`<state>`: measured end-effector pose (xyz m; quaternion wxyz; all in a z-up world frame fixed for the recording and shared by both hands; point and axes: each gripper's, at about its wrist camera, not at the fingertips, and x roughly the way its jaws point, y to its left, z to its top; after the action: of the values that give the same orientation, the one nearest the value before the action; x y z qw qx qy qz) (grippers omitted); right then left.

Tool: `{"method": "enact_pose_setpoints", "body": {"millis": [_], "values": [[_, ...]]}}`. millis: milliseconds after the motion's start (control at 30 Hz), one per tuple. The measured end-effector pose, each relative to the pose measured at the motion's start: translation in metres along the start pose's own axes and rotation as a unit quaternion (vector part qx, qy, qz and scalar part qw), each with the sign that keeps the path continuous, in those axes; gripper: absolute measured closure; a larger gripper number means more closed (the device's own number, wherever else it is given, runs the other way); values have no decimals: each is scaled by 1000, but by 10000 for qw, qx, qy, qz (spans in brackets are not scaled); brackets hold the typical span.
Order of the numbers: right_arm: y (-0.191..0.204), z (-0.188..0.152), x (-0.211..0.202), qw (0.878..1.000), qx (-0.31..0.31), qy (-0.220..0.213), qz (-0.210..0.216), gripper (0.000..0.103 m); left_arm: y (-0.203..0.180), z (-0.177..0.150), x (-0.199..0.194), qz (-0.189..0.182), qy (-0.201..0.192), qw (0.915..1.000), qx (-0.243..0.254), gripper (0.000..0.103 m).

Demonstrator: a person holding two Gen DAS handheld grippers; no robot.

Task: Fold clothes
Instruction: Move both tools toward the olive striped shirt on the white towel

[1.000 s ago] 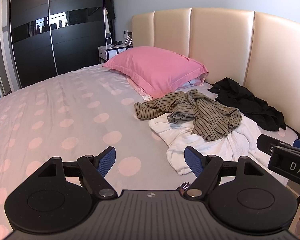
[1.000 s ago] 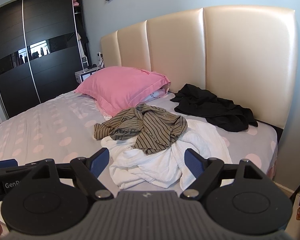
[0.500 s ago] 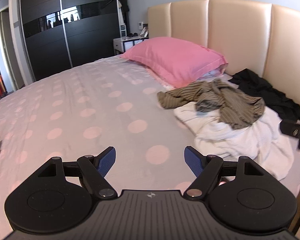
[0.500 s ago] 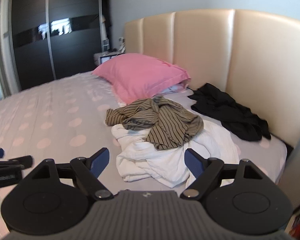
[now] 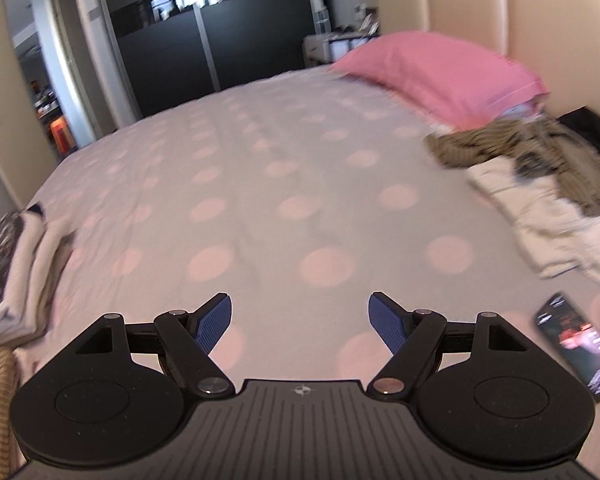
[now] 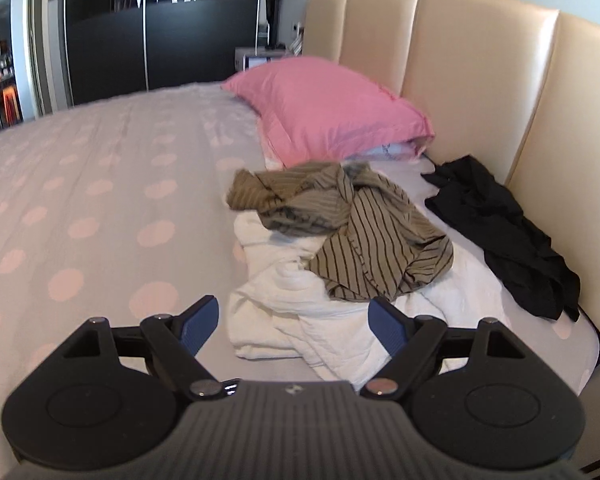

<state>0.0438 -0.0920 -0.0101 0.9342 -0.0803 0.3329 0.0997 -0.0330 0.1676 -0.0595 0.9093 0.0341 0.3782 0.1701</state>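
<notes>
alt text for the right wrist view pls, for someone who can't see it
The open right hand-held gripper hovers above a crumpled white garment on a polka-dot bed. An olive striped shirt lies heaped on top of it. Behind are a pink pillow, a black garment and a cream padded headboard.

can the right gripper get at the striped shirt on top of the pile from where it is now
Probably yes. The right gripper is open, and the striped shirt lies on top of the white garment just ahead, nothing covering it.

Olive black-striped shirt (image 6: 360, 232); white towel (image 6: 300, 304); pink pillow (image 6: 324, 116); black garment (image 6: 504, 232).
</notes>
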Motion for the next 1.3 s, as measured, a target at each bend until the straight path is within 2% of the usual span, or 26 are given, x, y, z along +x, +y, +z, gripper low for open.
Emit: {"method": "enact_pose_setpoints", "body": {"millis": [133,300,667,867,967,1033,1067,1100,1133,1200,1300], "values": [[-2,2,34,9992,-387,-44,-116,20,28,-17,14,252,269,9993,-84,28],[-18,8,77,9989,-463,70,-94,21,54,-42,27,469,601,9970,-141,28],[-44,26,160,9988,-17,416,-242,21,85,-67,62,771,1113,9902,-352,28],[-44,34,202,9968,-9,533,-602,21,91,-76,75,867,1262,9877,-309,28],[-45,32,217,9946,-49,705,-762,37,95,-79,81,914,1328,9864,-331,28],[-50,30,225,9918,49,857,-949,62,96,-80,83,930,1361,9857,-340,28],[-54,30,226,9907,132,901,-1012,70,97,-79,84,917,1371,9857,-330,28],[-56,30,225,9904,177,886,-1046,85,97,-79,84,903,1370,9859,-318,28],[-58,31,223,9902,219,867,-1078,90,96,-79,83,889,1359,9863,-301,28],[-59,32,217,9902,235,791,-1123,95,95,-78,81,859,1321,9872,-257,28],[-56,36,199,9927,179,595,-1036,97,94,-75,75,826,1259,9883,-233,28]]}}
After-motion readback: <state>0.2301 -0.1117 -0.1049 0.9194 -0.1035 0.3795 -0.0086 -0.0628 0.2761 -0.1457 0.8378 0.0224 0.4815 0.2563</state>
